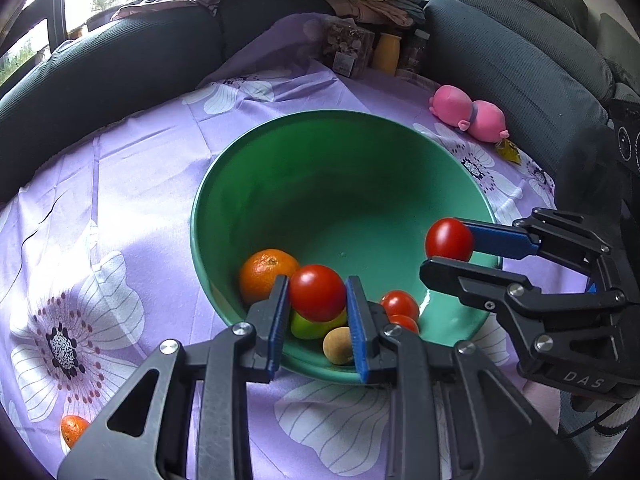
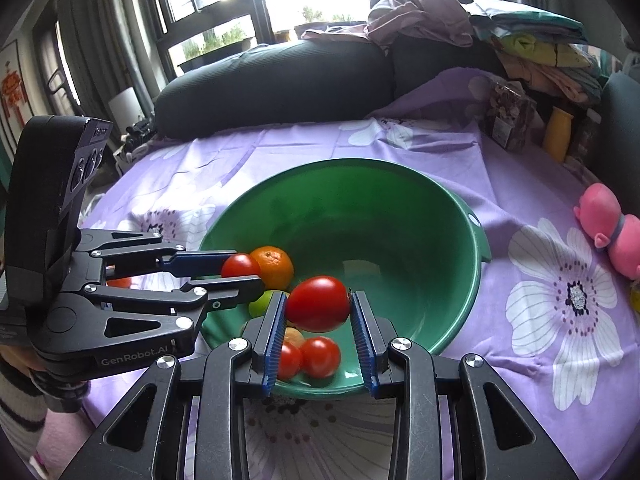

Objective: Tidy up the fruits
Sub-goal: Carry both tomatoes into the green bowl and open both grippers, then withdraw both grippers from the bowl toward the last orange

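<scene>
A green bowl (image 1: 224, 184) (image 2: 448, 312) sits on the purple flowered cloth. Inside lie an orange (image 1: 264, 274) (image 2: 274, 266), a green fruit (image 1: 310, 328) (image 2: 258, 306), a small brown fruit (image 1: 338, 346) and two tomatoes (image 1: 400, 306) (image 2: 320, 356). My left gripper (image 1: 318, 294) (image 2: 240, 272) is shut on a red tomato (image 1: 318, 292) (image 2: 239, 266) just above the bowl's near rim. My right gripper (image 2: 318, 304) (image 1: 448, 248) is shut on another red tomato (image 2: 318, 303) (image 1: 449, 239) over the bowl's right side.
Another orange (image 1: 72, 430) lies on the cloth at the near left. A pink pig toy (image 1: 468, 112) (image 2: 612, 224) lies at the right. A snack box (image 1: 348, 50) (image 2: 508, 114) and a yellow bottle (image 1: 387, 54) (image 2: 558, 132) stand at the back by the dark sofa (image 1: 120, 64).
</scene>
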The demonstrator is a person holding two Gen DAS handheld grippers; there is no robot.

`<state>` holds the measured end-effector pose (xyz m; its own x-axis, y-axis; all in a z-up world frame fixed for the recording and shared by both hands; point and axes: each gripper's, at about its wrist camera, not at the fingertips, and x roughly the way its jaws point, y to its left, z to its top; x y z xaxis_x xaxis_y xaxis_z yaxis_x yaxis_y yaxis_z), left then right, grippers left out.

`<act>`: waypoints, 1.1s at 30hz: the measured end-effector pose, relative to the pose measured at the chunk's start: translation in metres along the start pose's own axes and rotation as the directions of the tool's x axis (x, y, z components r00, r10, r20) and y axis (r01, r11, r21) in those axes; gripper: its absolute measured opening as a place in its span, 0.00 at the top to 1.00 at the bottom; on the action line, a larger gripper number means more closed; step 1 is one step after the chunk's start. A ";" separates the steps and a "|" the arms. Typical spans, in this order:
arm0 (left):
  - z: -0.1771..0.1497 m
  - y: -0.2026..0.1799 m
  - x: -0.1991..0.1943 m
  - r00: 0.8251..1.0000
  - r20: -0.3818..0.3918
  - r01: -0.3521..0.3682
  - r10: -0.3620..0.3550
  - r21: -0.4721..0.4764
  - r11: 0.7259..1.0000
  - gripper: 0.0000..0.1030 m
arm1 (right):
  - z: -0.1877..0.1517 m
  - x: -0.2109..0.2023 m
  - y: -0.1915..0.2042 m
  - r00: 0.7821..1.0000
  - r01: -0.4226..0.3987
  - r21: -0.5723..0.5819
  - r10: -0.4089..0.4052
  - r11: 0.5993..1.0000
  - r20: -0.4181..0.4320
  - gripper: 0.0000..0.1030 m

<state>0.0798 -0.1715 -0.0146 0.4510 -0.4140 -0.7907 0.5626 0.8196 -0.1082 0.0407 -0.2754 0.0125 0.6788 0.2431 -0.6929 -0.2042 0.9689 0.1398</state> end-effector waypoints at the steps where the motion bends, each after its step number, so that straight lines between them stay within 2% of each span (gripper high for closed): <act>1: 0.000 0.000 0.001 1.000 -0.001 0.000 0.000 0.000 1.000 0.73 | 0.000 0.001 0.000 1.000 0.001 0.001 -0.001 1.000 -0.002 0.67; 16: 0.000 0.001 0.007 1.000 -0.012 -0.025 0.026 0.006 1.000 0.72 | 0.000 0.005 -0.006 0.999 0.020 0.037 -0.019 0.999 -0.026 0.66; 19: 0.000 0.001 0.004 1.000 0.000 -0.026 0.026 0.002 1.000 0.58 | 0.000 0.004 -0.009 0.999 0.029 0.056 -0.027 0.998 -0.035 0.66; 20: 0.000 0.001 0.002 1.000 0.008 -0.030 0.030 0.001 1.000 0.43 | 0.000 0.003 -0.009 0.999 0.037 0.058 -0.035 0.998 -0.035 0.66; 21: 0.000 0.001 -0.001 0.999 0.016 -0.032 0.032 0.001 0.999 0.35 | 0.000 0.002 -0.009 0.999 0.043 0.061 -0.041 0.997 -0.033 0.66; 25: -0.002 0.001 -0.013 0.998 0.037 -0.046 0.046 -0.004 0.999 0.31 | 0.003 -0.006 -0.007 0.999 0.049 0.059 -0.048 0.997 -0.013 0.66; 29: -0.011 0.000 -0.029 0.996 0.056 -0.067 0.067 -0.004 0.998 0.20 | 0.004 -0.016 -0.002 0.999 0.050 0.060 -0.051 0.997 0.009 0.66; 33: -0.028 0.006 -0.046 0.993 0.071 -0.088 0.090 -0.025 0.996 0.18 | 0.003 -0.027 0.004 0.999 0.026 0.065 -0.028 0.998 0.035 0.63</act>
<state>0.0429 -0.1361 0.0043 0.5478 -0.3660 -0.7523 0.5029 0.8627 -0.0535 0.0232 -0.2783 0.0338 0.7089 0.2170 -0.6710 -0.1405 0.9759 0.1672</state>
